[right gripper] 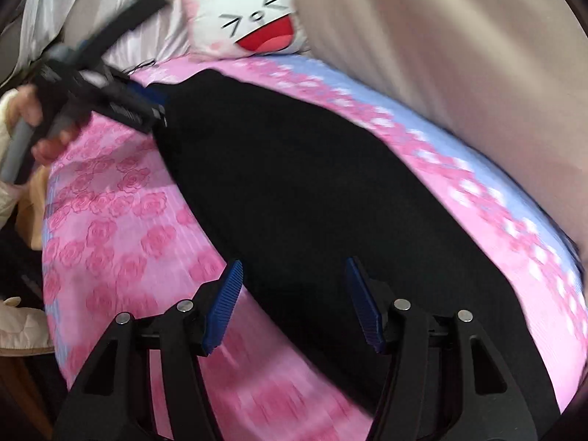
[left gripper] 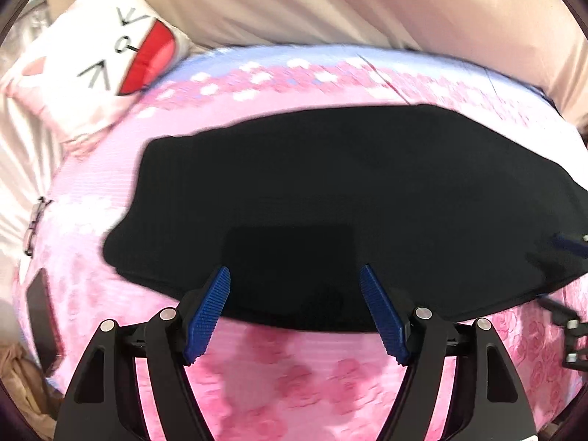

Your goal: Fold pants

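Tongs (left gripper: 294,283) agape, cat pillow (left gripper: 99,58) beyond

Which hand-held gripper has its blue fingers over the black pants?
Both do: the left hand-held gripper and the right hand-held gripper, each open above the black pants.

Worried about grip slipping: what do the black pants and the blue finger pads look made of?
Black pants: matte, soft fabric, probably knit or cotton blend; no sheen, lies limp and flat on the bedspread. Blue finger pads: ribbed surface, likely rubber or moulded plastic; fine ridges show.
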Action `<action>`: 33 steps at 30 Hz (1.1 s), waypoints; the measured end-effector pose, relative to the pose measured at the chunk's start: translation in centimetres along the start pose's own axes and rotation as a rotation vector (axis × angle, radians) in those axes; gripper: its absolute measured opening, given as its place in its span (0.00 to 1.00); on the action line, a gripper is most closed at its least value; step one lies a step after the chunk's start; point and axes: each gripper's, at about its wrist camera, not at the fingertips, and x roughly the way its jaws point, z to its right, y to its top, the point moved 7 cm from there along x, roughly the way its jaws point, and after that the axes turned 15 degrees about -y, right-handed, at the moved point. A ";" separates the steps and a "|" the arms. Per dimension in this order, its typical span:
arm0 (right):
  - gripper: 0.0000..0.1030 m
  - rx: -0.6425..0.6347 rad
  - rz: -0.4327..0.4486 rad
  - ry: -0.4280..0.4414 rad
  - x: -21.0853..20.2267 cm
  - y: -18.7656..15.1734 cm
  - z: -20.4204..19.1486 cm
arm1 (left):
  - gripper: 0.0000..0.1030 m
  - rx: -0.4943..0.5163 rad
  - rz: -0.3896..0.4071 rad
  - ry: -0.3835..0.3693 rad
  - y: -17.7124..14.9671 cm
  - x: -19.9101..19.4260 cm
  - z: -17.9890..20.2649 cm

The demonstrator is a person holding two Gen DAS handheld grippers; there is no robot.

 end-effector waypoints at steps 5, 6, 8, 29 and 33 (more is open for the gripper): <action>0.04 0.022 -0.027 0.084 -1.1 -0.4 -1.0 | 0.70 -0.001 0.037 0.055 0.3 -1.8 -2.1; 0.04 0.026 -0.018 0.089 -1.4 -0.4 -1.1 | 0.70 -0.006 0.041 0.053 0.3 -1.9 -2.3; 0.04 0.031 -0.075 0.102 -0.3 -1.9 -1.2 | 0.70 -0.008 0.044 0.049 0.7 -1.4 -2.2; 0.22 0.937 -0.079 -0.319 -9.9 -20.2 27.9 | 0.86 0.134 -0.046 0.150 0.0 5.3 5.1; 0.19 0.812 -0.132 -0.285 -4.3 -17.4 27.4 | 0.89 0.152 -0.060 0.226 0.1 5.2 5.6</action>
